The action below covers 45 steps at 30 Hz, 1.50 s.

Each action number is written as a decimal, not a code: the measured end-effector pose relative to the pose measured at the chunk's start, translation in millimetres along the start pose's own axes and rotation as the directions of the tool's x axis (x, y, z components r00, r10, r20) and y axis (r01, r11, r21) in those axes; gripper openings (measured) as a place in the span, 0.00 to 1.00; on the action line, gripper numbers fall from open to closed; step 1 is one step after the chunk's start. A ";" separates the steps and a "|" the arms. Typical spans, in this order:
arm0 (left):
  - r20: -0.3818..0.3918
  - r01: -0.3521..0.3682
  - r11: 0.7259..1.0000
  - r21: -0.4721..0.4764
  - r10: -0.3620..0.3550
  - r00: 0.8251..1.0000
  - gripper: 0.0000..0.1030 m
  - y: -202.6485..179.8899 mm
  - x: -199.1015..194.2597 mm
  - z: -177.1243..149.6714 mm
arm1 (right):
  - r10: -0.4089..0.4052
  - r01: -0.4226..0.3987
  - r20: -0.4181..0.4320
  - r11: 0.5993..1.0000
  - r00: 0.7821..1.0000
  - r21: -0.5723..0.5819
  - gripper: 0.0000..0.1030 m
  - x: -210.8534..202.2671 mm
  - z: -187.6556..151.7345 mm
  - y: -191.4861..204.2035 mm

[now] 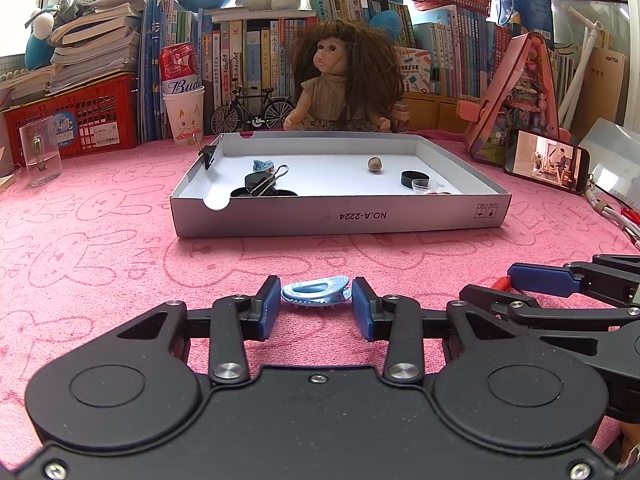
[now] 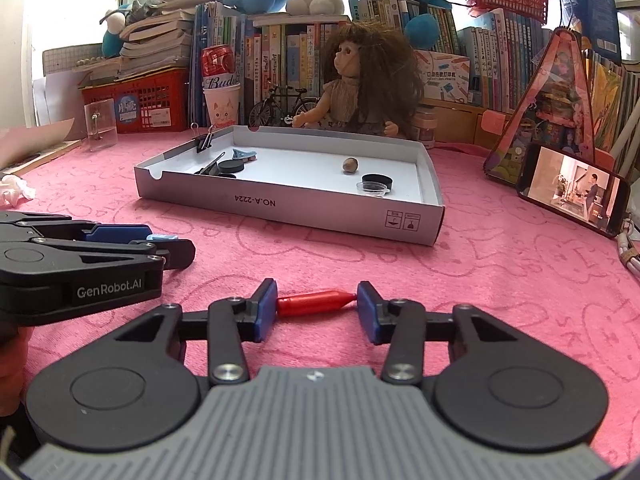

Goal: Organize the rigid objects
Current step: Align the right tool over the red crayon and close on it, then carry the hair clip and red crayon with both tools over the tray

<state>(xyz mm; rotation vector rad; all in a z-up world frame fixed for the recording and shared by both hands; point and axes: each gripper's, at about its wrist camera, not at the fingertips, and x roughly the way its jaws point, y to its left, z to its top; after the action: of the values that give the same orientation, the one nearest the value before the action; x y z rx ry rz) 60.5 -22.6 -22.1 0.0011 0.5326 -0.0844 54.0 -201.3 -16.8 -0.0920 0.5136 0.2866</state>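
Two grippers low over the pink cloth (image 1: 120,240), short of the grey box (image 1: 340,218). Left gripper (image 1: 316,300): fingers closed around a blue hair clip (image 1: 314,292), pads touching both ends. Right gripper (image 2: 317,304): fingers pressed on a red pen cap (image 2: 314,302) lying crosswise. Box contents: binder clips (image 1: 266,184), black caps (image 1: 414,179), nut (image 1: 375,164).

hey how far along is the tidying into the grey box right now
Already in the box: binder clips, a blue clip, black caps, a small nut and a clear dish. In hand: the left claw brackets a blue hair clip and the right claw touches both ends of a red pen-like piece, both on the pink cloth. Left: carrying those two in.
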 end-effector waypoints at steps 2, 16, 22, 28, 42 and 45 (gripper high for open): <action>0.000 0.000 1.000 -0.001 0.000 1.000 0.36 0.0 0.0 0.0 | -0.001 0.001 0.003 1.000 1.000 0.001 0.47 -0.2 0.2 0.1; 0.002 -0.002 1.000 -0.018 0.002 1.000 0.36 6.1 -3.1 4.6 | 0.000 -0.001 0.021 1.000 1.000 0.026 0.47 1.7 7.9 2.3; 0.007 0.002 1.000 -0.019 -0.002 1.000 0.36 5.9 -3.0 9.0 | -0.008 0.007 0.019 0.999 1.000 0.043 0.47 3.8 11.4 0.8; 0.019 0.004 1.000 -0.025 -0.004 1.000 0.35 6.8 -3.5 16.3 | -0.007 0.006 0.028 0.998 1.000 0.056 0.47 5.0 17.8 0.2; 0.042 0.003 0.999 -0.032 -0.002 0.999 0.35 12.1 5.3 41.3 | -0.018 0.013 0.053 0.995 0.998 0.095 0.47 13.8 37.5 -5.0; 0.050 0.001 1.000 -0.031 0.000 0.999 0.35 14.4 8.2 47.5 | -0.022 0.016 0.055 0.995 0.998 0.101 0.47 16.6 41.2 -6.2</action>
<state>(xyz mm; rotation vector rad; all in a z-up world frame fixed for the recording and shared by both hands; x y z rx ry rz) 92.8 -10.0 14.3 -0.0312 0.4838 -0.0764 89.0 -196.6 10.8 0.0093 0.4701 0.2433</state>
